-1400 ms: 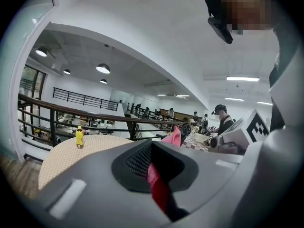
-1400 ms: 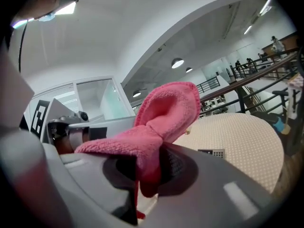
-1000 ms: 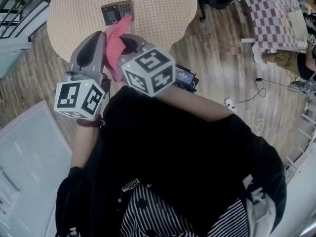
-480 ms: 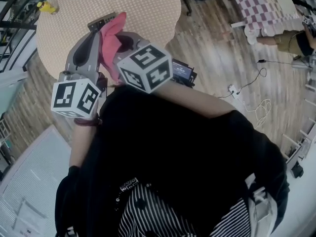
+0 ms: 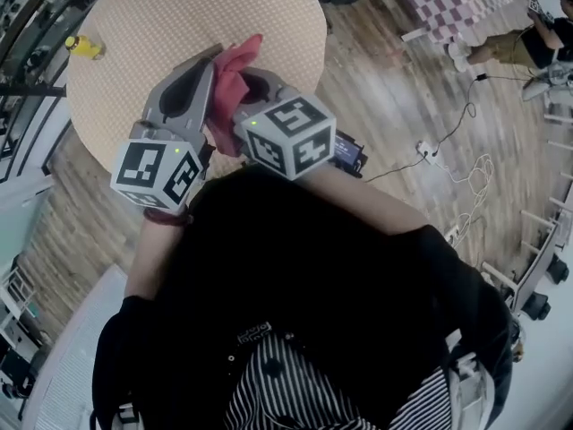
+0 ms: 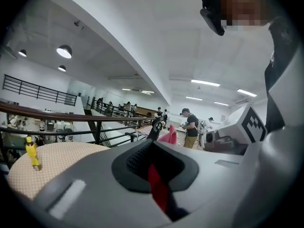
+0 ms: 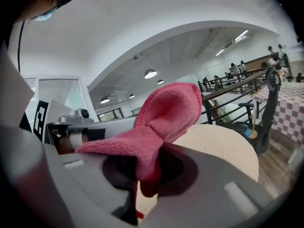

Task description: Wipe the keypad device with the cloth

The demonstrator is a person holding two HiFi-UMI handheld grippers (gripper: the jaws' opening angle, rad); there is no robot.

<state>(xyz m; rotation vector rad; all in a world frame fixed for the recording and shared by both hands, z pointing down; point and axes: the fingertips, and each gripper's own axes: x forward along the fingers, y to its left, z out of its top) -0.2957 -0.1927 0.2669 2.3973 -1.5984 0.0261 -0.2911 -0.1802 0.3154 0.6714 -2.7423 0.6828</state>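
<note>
One round table [image 5: 134, 25] is seen below. The left gripper [image 6: 154, 167] is pressed shut, empty; the pink cloth [image 7: 161, 118] (soft, light, floppy, so probably best kept bunched) is pinched mid-fold by the right gripper [image 7: 147, 170].

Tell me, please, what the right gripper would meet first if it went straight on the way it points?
Likely nothing near: the right gripper, shut on the pink cloth, seems aimed just above the round table, towards the railing beyond. Depth is unclear.
</note>
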